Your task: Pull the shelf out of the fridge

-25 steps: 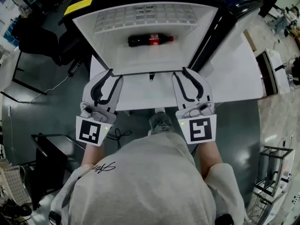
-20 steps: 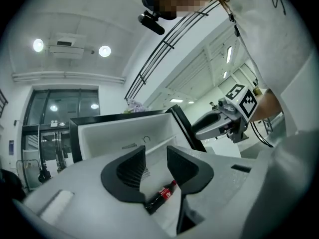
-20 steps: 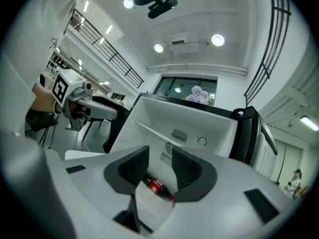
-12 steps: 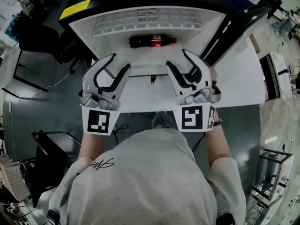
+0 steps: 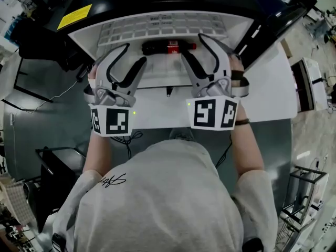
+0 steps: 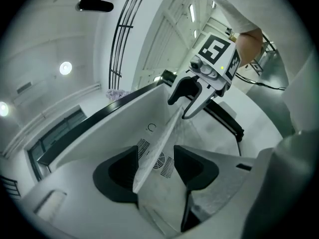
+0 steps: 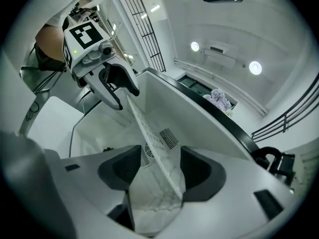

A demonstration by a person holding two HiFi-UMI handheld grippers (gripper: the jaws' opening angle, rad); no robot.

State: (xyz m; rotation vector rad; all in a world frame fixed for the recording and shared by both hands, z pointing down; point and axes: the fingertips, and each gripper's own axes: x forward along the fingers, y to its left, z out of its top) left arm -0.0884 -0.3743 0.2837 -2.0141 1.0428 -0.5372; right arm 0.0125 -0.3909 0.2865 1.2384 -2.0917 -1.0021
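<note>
The white grid shelf (image 5: 163, 25) sits high in the open fridge (image 5: 84, 33), with a cola bottle (image 5: 169, 48) lying below it. Both grippers reach level into the fridge side by side. My left gripper (image 5: 134, 54) is open, its jaws have just been opening, and the shelf's front edge (image 6: 158, 143) runs between the pads without being pressed. My right gripper (image 5: 193, 45) is likewise open, also just opening, and straddles the same shelf edge (image 7: 155, 151). Each gripper view shows the other gripper: the right gripper (image 6: 192, 96) and the left gripper (image 7: 113, 86) further along the shelf.
The fridge door (image 5: 268, 83) stands open at the right, its dark edge (image 5: 262, 25) angled back. The person's grey sweatshirt (image 5: 157, 203) fills the lower head view. A yellow label (image 5: 74, 16) lies on the fridge top. Chairs and cables stand on the floor at the left.
Both grippers moved forward from in front of the fridge into its opening and rolled. Their jaws widened and now straddle the shelf's front edge.
</note>
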